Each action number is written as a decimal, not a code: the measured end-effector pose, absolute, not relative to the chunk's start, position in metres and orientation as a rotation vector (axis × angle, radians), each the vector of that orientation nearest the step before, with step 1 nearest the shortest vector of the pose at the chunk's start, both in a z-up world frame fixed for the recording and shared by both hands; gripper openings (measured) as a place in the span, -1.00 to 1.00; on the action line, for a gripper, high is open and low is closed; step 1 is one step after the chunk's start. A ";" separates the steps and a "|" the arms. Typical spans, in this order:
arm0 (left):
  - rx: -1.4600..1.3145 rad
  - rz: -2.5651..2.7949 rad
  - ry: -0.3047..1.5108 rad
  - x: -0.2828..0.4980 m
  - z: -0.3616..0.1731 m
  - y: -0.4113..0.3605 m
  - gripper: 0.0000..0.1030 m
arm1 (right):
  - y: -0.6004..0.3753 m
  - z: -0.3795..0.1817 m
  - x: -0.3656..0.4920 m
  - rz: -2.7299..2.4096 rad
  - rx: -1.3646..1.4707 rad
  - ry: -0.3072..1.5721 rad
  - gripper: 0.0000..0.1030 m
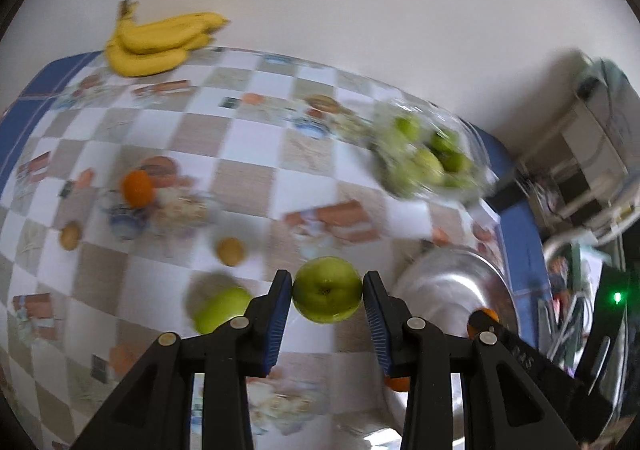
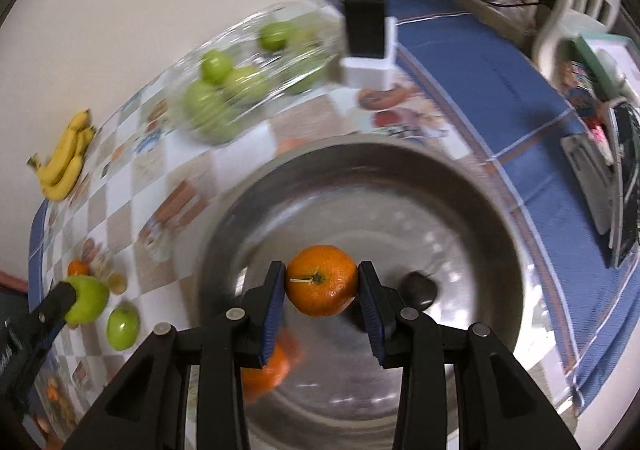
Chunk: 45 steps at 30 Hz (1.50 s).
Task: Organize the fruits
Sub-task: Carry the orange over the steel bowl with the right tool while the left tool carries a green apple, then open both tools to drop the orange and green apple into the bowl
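Observation:
My left gripper (image 1: 327,292) is shut on a green apple (image 1: 327,289), held above the checked tablecloth; the same gripper (image 2: 76,300) and its apple (image 2: 86,298) appear at the left of the right wrist view. My right gripper (image 2: 322,286) is shut on an orange (image 2: 322,280) over the steel bowl (image 2: 460,186), where another orange (image 2: 266,370) lies. The glass bowl (image 1: 424,154) holds several green apples (image 2: 216,66). Loose on the table lie a second green apple (image 1: 222,308), an orange (image 1: 137,188) and two kiwis (image 1: 231,251).
A bunch of bananas (image 1: 160,40) lies by the wall at the far left. A black device on a white block (image 2: 366,38) stands beside the glass bowl. The steel bowl's rim (image 1: 452,270) is right of my left gripper. Cluttered furniture (image 1: 592,154) lies beyond the table's blue edge.

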<state>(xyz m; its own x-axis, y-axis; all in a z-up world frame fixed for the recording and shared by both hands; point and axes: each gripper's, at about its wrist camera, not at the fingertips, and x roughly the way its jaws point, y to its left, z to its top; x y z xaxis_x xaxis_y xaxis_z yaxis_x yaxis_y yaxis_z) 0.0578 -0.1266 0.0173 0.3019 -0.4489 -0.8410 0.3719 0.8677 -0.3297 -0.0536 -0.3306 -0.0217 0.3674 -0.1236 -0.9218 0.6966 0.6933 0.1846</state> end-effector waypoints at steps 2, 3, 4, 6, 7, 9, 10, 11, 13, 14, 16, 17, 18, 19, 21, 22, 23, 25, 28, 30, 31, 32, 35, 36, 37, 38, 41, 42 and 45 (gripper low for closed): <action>-0.061 -0.583 1.148 0.050 0.016 -0.141 -0.23 | -0.339 -0.021 -0.058 -0.592 0.633 1.064 -0.26; -0.052 -0.601 1.151 0.047 0.015 -0.147 -0.23 | -0.342 -0.021 -0.061 -0.600 0.635 1.061 -0.26; -0.041 -0.622 1.155 0.043 0.014 -0.156 -0.23 | -0.346 -0.021 -0.063 -0.610 0.638 1.057 -0.26; -0.029 -0.648 1.161 0.037 0.011 -0.167 -0.23 | -0.352 -0.021 -0.068 -0.619 0.645 1.056 -0.26; -0.026 -0.661 1.162 0.035 0.009 -0.172 -0.23 | -0.354 -0.022 -0.069 -0.622 0.648 1.055 -0.26; -0.021 -0.683 1.161 0.032 0.006 -0.180 -0.23 | -0.357 -0.023 -0.072 -0.628 0.652 1.053 -0.26; -0.017 -0.693 1.161 0.030 0.005 -0.184 -0.23 | -0.358 -0.023 -0.073 -0.630 0.653 1.053 -0.26; -0.011 -0.701 1.161 0.029 0.002 -0.188 -0.23 | -0.359 -0.025 -0.073 -0.630 0.654 1.053 -0.26; -0.001 -0.716 1.156 0.027 -0.001 -0.195 -0.23 | -0.360 -0.027 -0.073 -0.624 0.657 1.054 -0.26; 0.004 -0.721 1.152 0.026 -0.003 -0.197 -0.23 | -0.360 -0.029 -0.073 -0.619 0.658 1.055 -0.26; 0.009 -0.728 1.147 0.025 -0.007 -0.201 -0.23 | -0.359 -0.032 -0.071 -0.612 0.651 1.053 -0.25; 0.008 -0.732 1.144 0.025 -0.009 -0.203 -0.23 | -0.358 -0.034 -0.070 -0.611 0.647 1.054 -0.25; 0.009 -0.734 1.142 0.025 -0.011 -0.205 -0.23 | -0.358 -0.035 -0.069 -0.609 0.646 1.055 -0.25; 0.007 -0.738 1.142 0.025 -0.013 -0.207 -0.23 | -0.358 -0.036 -0.068 -0.606 0.645 1.054 -0.25; 0.002 -0.753 1.145 0.024 -0.017 -0.211 -0.23 | -0.358 -0.039 -0.068 -0.610 0.641 1.055 -0.25; 0.001 -0.762 1.148 0.023 -0.018 -0.213 -0.23 | -0.358 -0.040 -0.067 -0.612 0.639 1.057 -0.25; 0.002 -0.768 1.150 0.023 -0.020 -0.215 -0.23 | -0.358 -0.041 -0.067 -0.613 0.640 1.060 -0.25; 0.011 -0.773 1.150 0.021 -0.023 -0.219 -0.23 | -0.358 -0.044 -0.067 -0.611 0.642 1.068 -0.25; 0.020 -0.769 1.153 0.021 -0.026 -0.222 -0.23 | -0.358 -0.047 -0.066 -0.619 0.640 1.076 -0.25; 0.017 -0.770 1.156 0.021 -0.028 -0.223 -0.23 | -0.359 -0.049 -0.067 -0.622 0.645 1.077 -0.25; 0.018 -0.769 1.157 0.021 -0.029 -0.223 -0.23 | -0.359 -0.050 -0.066 -0.622 0.646 1.077 -0.25; 0.021 -0.767 1.157 0.021 -0.029 -0.223 -0.23 | -0.359 -0.050 -0.066 -0.622 0.644 1.078 -0.25; 0.025 -0.768 1.156 0.021 -0.030 -0.223 -0.23 | -0.358 -0.051 -0.065 -0.619 0.645 1.080 -0.24; 0.023 -0.771 1.148 0.021 -0.029 -0.223 -0.23 | -0.358 -0.052 -0.064 -0.619 0.645 1.080 -0.24; 0.024 -0.773 1.141 0.021 -0.027 -0.223 -0.22 | -0.358 -0.051 -0.065 -0.617 0.644 1.082 -0.24; 0.029 -0.772 1.135 0.020 -0.025 -0.223 -0.21 | -0.358 -0.051 -0.064 -0.617 0.644 1.083 -0.24; 0.029 -0.778 1.134 0.021 -0.023 -0.223 -0.18 | -0.358 -0.050 -0.066 -0.617 0.651 1.080 -0.24; 0.025 -0.779 1.136 0.022 -0.023 -0.222 -0.16 | -0.359 -0.048 -0.067 -0.619 0.650 1.077 -0.24; 0.012 -0.778 1.128 0.023 -0.017 -0.220 -0.09 | -0.359 -0.044 -0.067 -0.621 0.653 1.063 -0.11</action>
<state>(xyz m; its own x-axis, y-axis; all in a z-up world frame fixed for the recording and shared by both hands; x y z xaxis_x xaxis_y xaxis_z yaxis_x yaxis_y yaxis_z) 0.0226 -0.2200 -0.0170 0.1989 -0.5508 -0.8106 0.5621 0.7417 -0.3660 -0.0670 -0.3587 -0.0436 0.3572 -0.1447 -0.9227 0.7330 0.6557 0.1809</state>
